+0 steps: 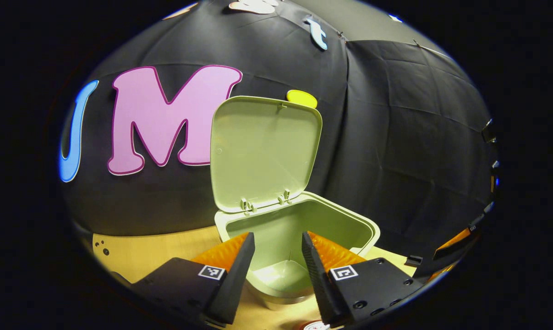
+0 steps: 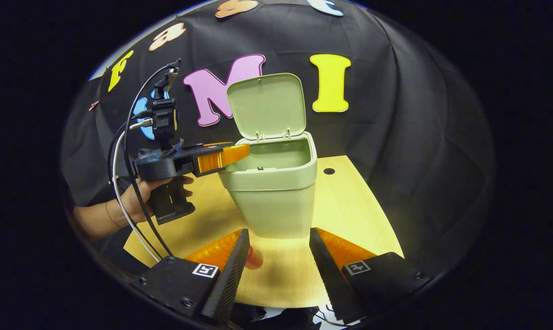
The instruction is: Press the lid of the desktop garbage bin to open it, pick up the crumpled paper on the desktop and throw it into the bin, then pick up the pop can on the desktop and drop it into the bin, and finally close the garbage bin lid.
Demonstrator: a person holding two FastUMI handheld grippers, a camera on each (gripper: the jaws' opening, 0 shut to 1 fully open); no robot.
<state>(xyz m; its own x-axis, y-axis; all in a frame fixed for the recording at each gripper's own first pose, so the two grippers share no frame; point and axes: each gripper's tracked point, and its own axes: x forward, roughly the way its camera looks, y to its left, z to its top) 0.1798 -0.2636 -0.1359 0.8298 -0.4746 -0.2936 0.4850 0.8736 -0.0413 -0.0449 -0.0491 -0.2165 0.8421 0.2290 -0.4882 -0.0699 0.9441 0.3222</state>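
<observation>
The pale green desktop bin stands on the wooden table with its lid swung upright. In the left gripper view the bin's rim and lid sit straight ahead, and my left gripper hovers open over the mouth, nothing between its fingers. The right gripper view shows a hand holding that left gripper with its tips at the bin's left rim. My right gripper is open in front of the bin's base. A red pop can peeks out beside its left finger, mostly hidden.
The light wooden table has a small dark hole to the right of the bin. Cables loop down from the left gripper's handle. The black cloth wall stands close behind the bin.
</observation>
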